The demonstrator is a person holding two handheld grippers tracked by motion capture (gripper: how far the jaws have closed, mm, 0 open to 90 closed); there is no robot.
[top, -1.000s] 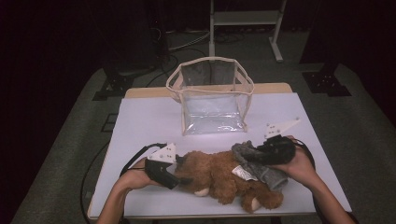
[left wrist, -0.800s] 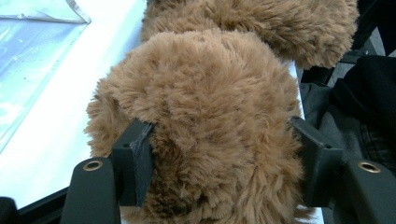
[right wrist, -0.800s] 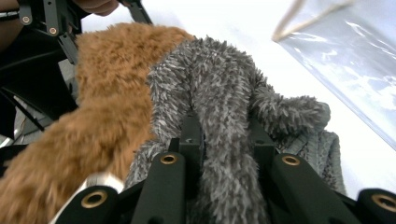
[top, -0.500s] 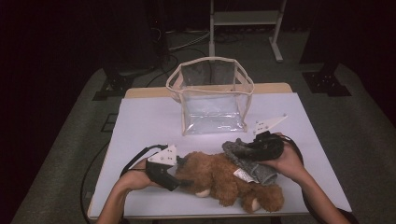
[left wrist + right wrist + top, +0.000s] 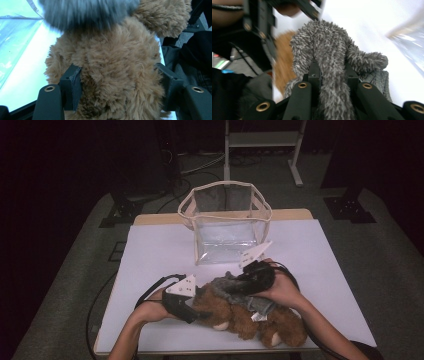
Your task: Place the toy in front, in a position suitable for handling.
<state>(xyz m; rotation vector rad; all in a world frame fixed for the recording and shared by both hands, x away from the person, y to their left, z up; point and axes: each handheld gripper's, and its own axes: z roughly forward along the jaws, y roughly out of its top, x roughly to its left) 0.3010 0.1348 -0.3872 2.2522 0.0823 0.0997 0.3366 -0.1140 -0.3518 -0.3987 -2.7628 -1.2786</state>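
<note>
The brown teddy bear point(image 5: 240, 312) lies at the table's point(image 5: 150, 250) near edge. The left gripper point(image 5: 192, 307) squeezes its furry body at 9 o'clock. The right gripper point(image 5: 235, 287) pinches a grey fuzzy cloth point(image 5: 329, 57) on top. At 12 o'clock, farther back, stands a clear bag point(image 5: 225, 227).

Dark room, grey carpet floor point(image 5: 65, 285)

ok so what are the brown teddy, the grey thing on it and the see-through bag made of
Brown teddy: plush fabric, long shaggy matte pile, probably synthetic.
Grey thing: fuzzy knit-like fabric with spiky tufts and a ribbed patch; it looks like a soft garment.
See-through bag: clear glossy plastic film, likely vinyl, catching reflections, with cream fabric-like edging along its rim and seams.
</note>
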